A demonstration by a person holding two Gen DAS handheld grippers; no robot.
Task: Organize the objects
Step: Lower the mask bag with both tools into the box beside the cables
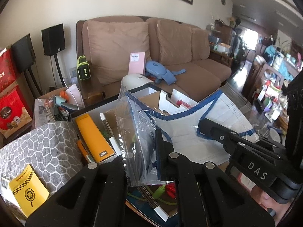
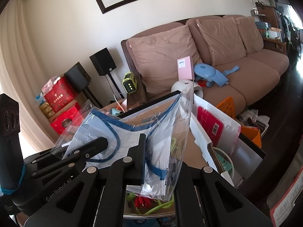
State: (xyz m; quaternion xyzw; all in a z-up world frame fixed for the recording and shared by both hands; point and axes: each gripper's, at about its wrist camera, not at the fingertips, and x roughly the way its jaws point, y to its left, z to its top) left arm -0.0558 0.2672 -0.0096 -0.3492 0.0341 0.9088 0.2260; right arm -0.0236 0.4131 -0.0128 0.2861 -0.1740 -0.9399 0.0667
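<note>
Left wrist view: both grippers' fingers [image 1: 161, 151] closed tight on the clear mask bag [image 1: 132, 124] above the box [image 1: 90, 111].

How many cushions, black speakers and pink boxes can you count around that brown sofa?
Back cushions on the brown sofa: 3, at and
Black box speakers on stands: 2, at and
Flat pink boxes: 1, leaning on the left cushion
Total: 6
</note>
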